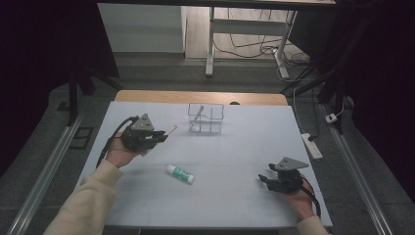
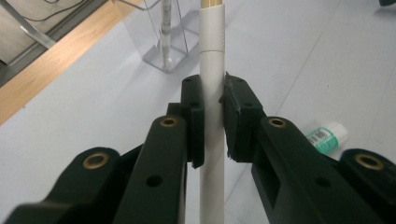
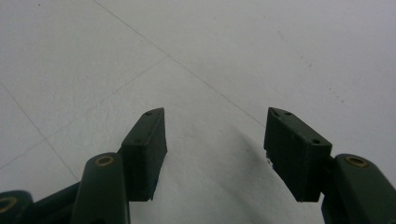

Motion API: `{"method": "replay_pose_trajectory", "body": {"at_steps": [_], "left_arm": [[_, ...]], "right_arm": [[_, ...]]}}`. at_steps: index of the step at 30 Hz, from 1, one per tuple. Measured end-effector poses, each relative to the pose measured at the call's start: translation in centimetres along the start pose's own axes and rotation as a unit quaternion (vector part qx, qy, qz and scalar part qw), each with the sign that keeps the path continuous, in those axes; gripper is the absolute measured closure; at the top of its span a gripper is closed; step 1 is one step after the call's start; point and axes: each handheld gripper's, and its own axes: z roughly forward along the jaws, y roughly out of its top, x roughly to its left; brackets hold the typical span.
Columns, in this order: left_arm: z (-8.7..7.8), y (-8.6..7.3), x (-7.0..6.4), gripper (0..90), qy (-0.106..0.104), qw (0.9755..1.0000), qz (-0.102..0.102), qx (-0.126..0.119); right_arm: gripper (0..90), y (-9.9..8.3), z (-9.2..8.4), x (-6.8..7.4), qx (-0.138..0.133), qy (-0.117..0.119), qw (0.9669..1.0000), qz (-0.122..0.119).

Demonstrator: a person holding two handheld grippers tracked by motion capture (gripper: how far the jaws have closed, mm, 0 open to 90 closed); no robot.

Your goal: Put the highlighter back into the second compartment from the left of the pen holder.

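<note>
Nearest me, my right tool (image 1: pixel 265 178) sits low over the pale matte counter (image 1: pixel 244 147), jaws spread wide with nothing between them. A white glue stick (image 1: pixel 179 173) with a green label lies mid-counter. My left tool (image 1: pixel 163 136) is clamped on a smooth white pen (image 2: pixel 212 70) with a gold tip. Beyond it stands a clear, square-walled plastic organizer (image 1: pixel 206 118) holding another slim white stick.
</note>
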Motion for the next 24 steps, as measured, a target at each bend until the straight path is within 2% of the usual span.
{"method": "replay_pose_trajectory", "body": {"at_steps": [9, 24], "left_arm": [[0.5, 1.5, -0.3, 79.1, 0.007, 0.9995, 0.000, -0.030], [1.3, 3.1, -0.2, 79.1, 0.013, 0.9981, -0.012, -0.059]], "right_arm": [[38.6, 0.0, -0.1, -0.1, -0.004, 0.002, 1.0000, 0.001], [36.4, 0.1, -0.4, -0.1, -0.016, 0.000, 0.9999, 0.004]]}}
